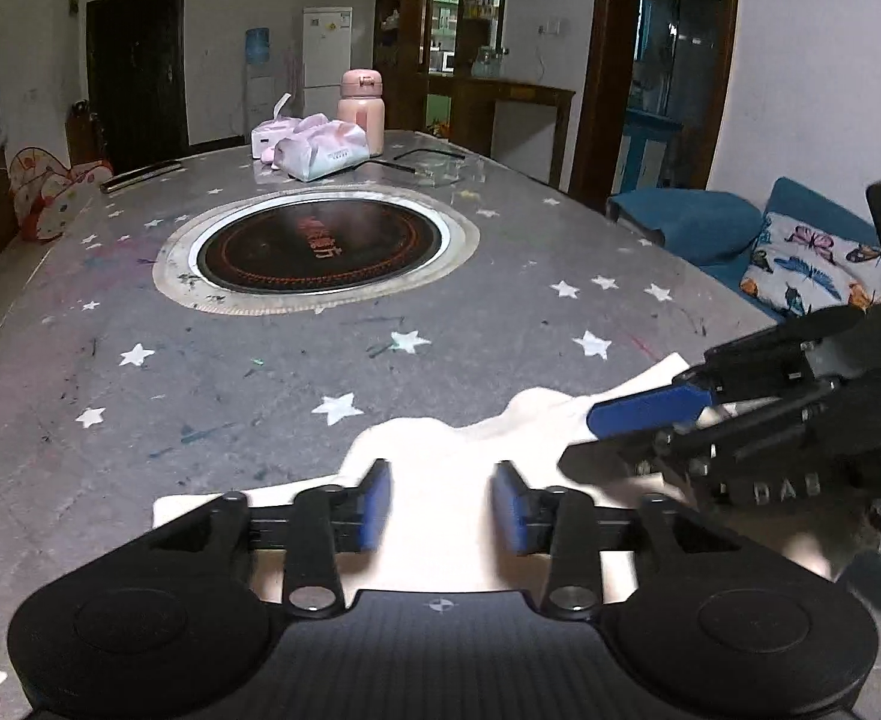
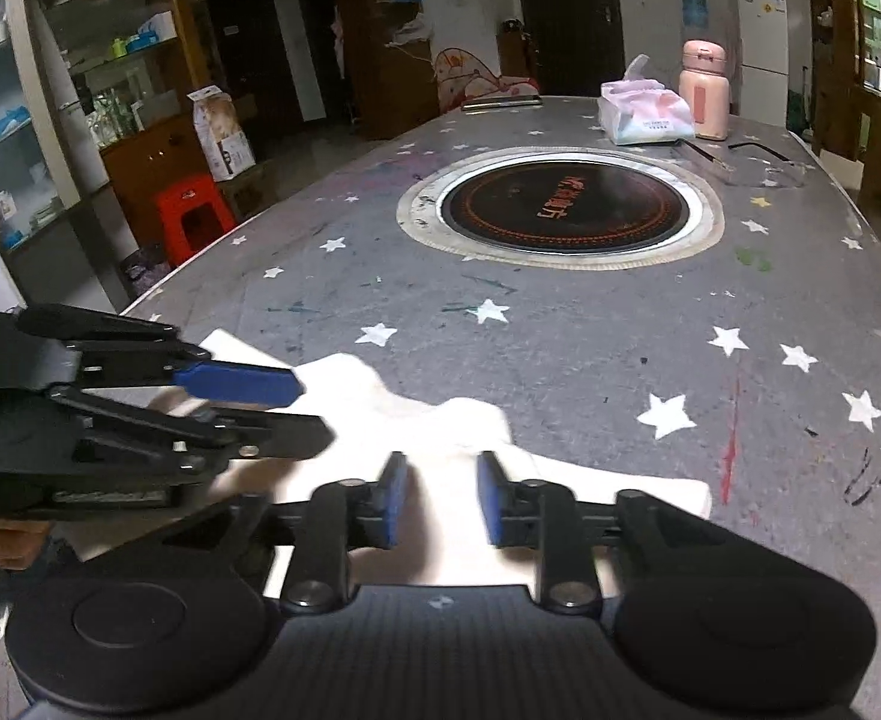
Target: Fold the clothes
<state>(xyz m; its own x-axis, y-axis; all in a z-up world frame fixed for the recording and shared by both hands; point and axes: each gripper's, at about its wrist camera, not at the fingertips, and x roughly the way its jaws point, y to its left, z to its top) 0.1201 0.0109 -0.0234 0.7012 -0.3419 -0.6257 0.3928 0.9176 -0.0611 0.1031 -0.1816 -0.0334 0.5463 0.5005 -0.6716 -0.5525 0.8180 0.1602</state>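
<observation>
White garment [image 1: 440,498] flat; left gripper [image 1: 443,504], right gripper [image 2: 442,498] above, jaws parted.

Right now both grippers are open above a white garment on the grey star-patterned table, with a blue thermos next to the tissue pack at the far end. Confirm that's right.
Not quite: the thermos is pink, not blue, as the left wrist view shows. The rest holds: left gripper and right gripper are open above the white garment on the grey star-patterned table, with the tissue pack beside the thermos.

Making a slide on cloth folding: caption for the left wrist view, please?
Left claw open over a white garment on the star-patterned table, right claw alongside.
</observation>
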